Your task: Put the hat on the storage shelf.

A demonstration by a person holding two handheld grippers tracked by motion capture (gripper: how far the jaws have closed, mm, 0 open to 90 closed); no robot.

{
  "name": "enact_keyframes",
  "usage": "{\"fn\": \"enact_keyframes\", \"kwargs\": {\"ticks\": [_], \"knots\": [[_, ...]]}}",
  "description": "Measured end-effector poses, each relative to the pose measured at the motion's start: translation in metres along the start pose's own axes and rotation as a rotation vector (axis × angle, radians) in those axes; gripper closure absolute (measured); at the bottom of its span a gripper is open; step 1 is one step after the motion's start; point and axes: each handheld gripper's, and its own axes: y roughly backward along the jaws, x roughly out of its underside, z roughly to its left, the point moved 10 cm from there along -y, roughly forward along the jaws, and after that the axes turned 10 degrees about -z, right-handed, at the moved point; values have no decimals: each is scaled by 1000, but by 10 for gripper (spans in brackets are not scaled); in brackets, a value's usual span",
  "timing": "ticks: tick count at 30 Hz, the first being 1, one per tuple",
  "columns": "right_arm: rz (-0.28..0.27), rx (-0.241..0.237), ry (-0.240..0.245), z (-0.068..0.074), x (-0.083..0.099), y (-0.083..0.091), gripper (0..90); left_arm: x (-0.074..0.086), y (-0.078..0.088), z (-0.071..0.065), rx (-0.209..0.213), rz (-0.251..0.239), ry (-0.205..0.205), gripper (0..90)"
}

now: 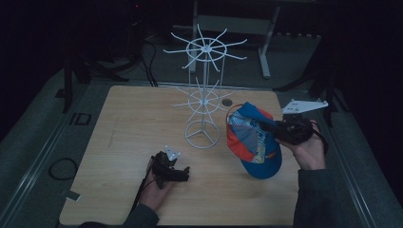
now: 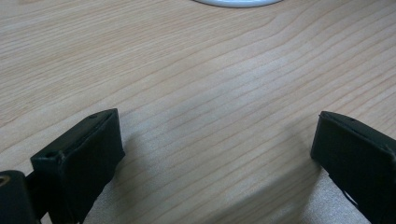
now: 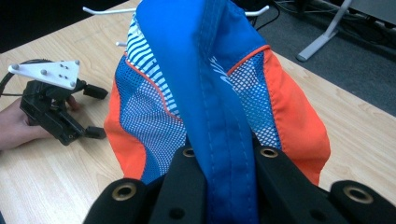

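Two grippers were at work over the wooden table [image 1: 128, 123]. Farthest left in the high view, the left gripper [image 1: 183, 173] lay low at the table's near edge, in a hand [image 1: 154, 192] that came in from the bottom, with a cable trailing back along the forearm. Its jaws stood wide apart with nothing between them; the left gripper view showed bare wood grain in the gap, both black jaws just above the tabletop, and the white rim of the rack's base at the top edge.

Near the middle stood the white wire rack [image 1: 204, 76], upright on a ring base, with a lower and an upper ring of thin arms spreading outward. No arm carried anything.

To the right of the rack, the cap [image 1: 252, 142] hung in the air above the table, close beside the rack's base but apart from it. It was blue with orange panels and white-striped mesh, and its blue brim pointed down and toward the person.

Farthest right, the right gripper [image 1: 273, 128], held in the right hand [image 1: 309, 149], pointed left toward the rack. Its jaws were clamped tight on a fold of the cap's blue fabric; the right gripper view showed that blue band pinched between the two black jaws, with the crown rising beyond them.
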Motion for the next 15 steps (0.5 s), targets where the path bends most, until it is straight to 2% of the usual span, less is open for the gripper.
{"fn": "enact_keyframes", "kwargs": {"ticks": [15], "knots": [[-39, -33, 31, -2, -16, 4, 878, 0, 0, 0, 0, 0, 0, 26]]}}
